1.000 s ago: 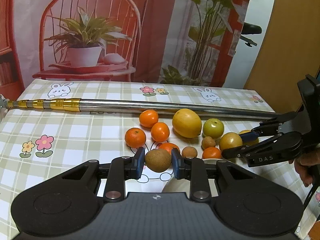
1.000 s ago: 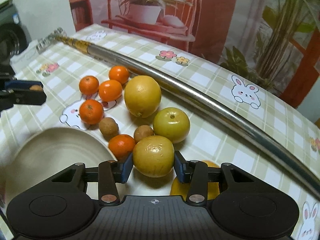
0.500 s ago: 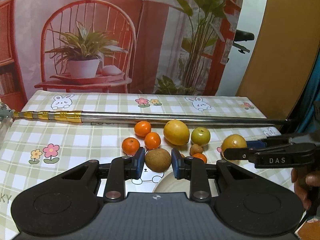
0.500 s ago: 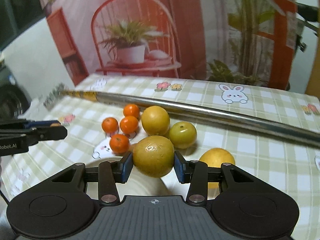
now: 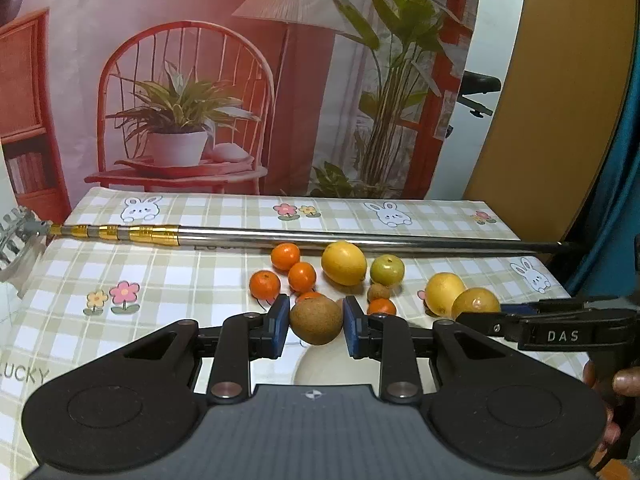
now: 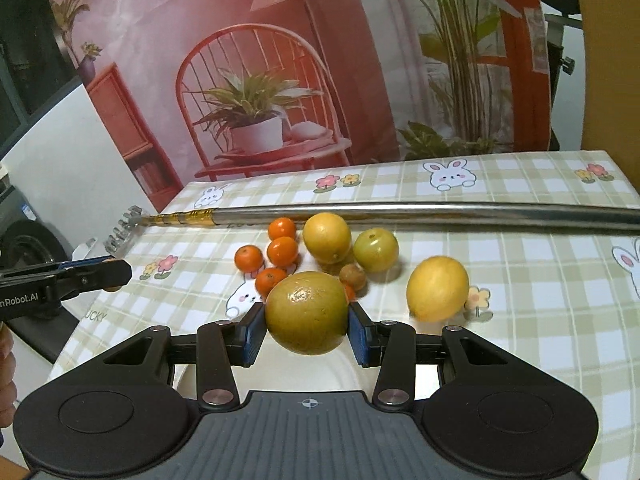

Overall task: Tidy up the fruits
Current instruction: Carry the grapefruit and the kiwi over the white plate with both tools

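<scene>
Both grippers are gripping fruit: left gripper (image 5: 315, 322) a brown fruit (image 5: 315, 320), right gripper (image 6: 307, 320) a yellow-green fruit (image 6: 307, 312), each directly above the plate (image 6: 304, 376).

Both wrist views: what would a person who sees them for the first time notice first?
Each hand-held gripper is shut on a fruit: the left hand-held gripper clamps a brown fruit, and the right hand-held gripper clamps a yellow-green fruit, both above a pale plate. Behind them, loose fruits cluster on the checked tablecloth, before a long metal pole.
</scene>
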A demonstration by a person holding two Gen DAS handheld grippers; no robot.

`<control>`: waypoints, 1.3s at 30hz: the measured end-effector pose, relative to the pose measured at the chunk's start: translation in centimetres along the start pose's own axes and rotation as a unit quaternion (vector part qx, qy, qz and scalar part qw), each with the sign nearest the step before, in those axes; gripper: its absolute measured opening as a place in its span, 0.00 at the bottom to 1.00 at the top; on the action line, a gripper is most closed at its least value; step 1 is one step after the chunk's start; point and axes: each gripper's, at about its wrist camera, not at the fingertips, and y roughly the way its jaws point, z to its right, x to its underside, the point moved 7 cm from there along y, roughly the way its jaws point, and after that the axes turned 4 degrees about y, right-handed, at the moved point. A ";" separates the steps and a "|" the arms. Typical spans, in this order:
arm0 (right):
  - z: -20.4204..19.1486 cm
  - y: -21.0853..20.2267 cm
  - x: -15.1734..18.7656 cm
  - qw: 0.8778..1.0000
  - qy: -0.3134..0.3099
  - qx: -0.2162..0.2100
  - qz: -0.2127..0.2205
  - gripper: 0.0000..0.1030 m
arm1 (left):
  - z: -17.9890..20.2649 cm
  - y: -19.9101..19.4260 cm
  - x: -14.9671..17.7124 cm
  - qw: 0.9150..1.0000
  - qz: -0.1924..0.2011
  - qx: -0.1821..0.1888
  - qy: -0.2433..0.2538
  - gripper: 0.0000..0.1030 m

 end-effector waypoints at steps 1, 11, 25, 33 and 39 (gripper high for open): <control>-0.1 -0.1 0.3 1.000 0.003 0.000 -0.001 0.39 | 0.1 -0.1 0.3 1.000 -0.001 0.003 -0.002 0.29; -0.2 0.5 5.0 0.999 -0.007 0.022 -0.036 0.39 | 0.9 2.1 3.9 0.999 -0.037 0.018 -0.005 0.29; 0.0 2.5 6.8 0.997 -0.032 0.040 -0.064 0.39 | 1.7 5.8 7.4 0.996 -0.087 0.022 0.026 0.29; 0.3 3.0 7.2 0.995 -0.037 0.048 -0.073 0.39 | 2.1 7.0 8.4 0.993 -0.104 0.022 0.041 0.29; 0.6 3.4 7.5 0.995 -0.034 0.050 -0.081 0.39 | 2.4 7.6 8.9 0.992 -0.114 0.021 0.052 0.29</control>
